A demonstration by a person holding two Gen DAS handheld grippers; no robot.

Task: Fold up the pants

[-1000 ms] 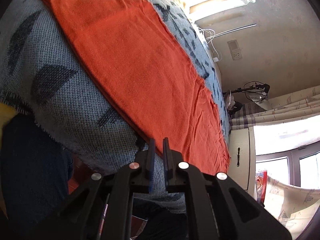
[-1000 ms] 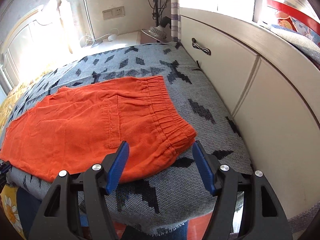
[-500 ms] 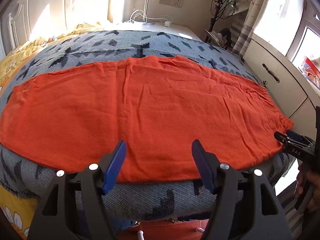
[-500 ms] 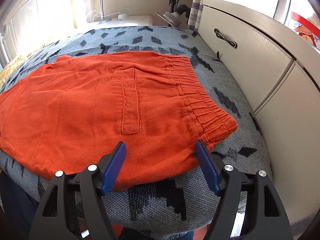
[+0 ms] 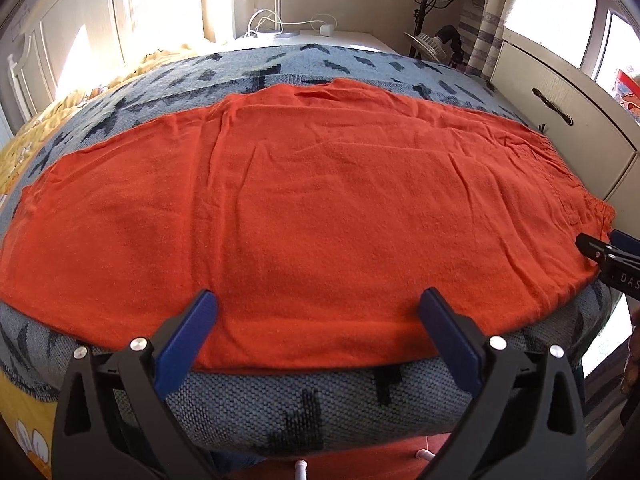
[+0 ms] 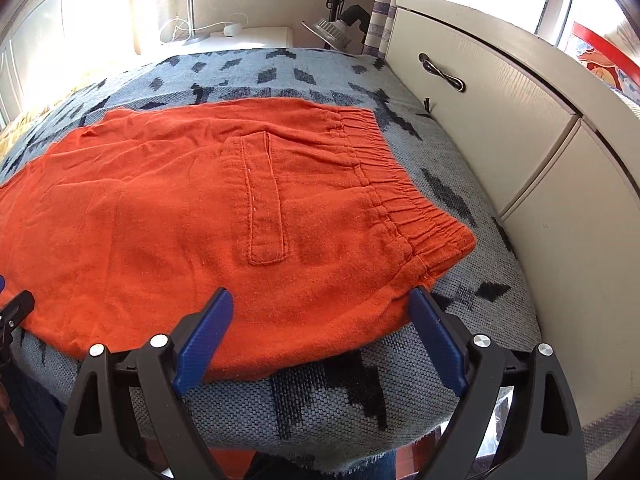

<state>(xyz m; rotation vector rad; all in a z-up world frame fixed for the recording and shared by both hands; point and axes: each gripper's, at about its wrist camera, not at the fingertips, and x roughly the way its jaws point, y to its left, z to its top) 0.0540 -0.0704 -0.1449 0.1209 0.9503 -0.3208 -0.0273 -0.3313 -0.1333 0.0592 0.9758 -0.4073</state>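
Orange pants (image 5: pixel 304 216) lie flat along the near edge of a bed, folded lengthwise, leg ends to the left and elastic waistband (image 6: pixel 400 184) to the right, a back pocket (image 6: pixel 260 200) facing up. My left gripper (image 5: pixel 318 304) is open at the near edge of the leg section, its blue pads just over the cloth. My right gripper (image 6: pixel 320 300) is open at the near edge below the pocket, close to the waistband corner. In the left wrist view the right gripper (image 5: pixel 608 256) shows at the far right edge.
A grey blanket with dark marks (image 5: pixel 320 404) covers the bed. A cream cabinet with a dark handle (image 6: pixel 442 74) stands tight along the bed's right side. A white nightstand (image 6: pixel 240 38) with cables and a lamp stand (image 5: pixel 432 44) are at the back. A yellow sheet (image 5: pixel 24 412) shows at left.
My left gripper went from shut and tilted sideways to open and level, facing the pants' near edge. The right gripper moved in closer toward the waistband end.
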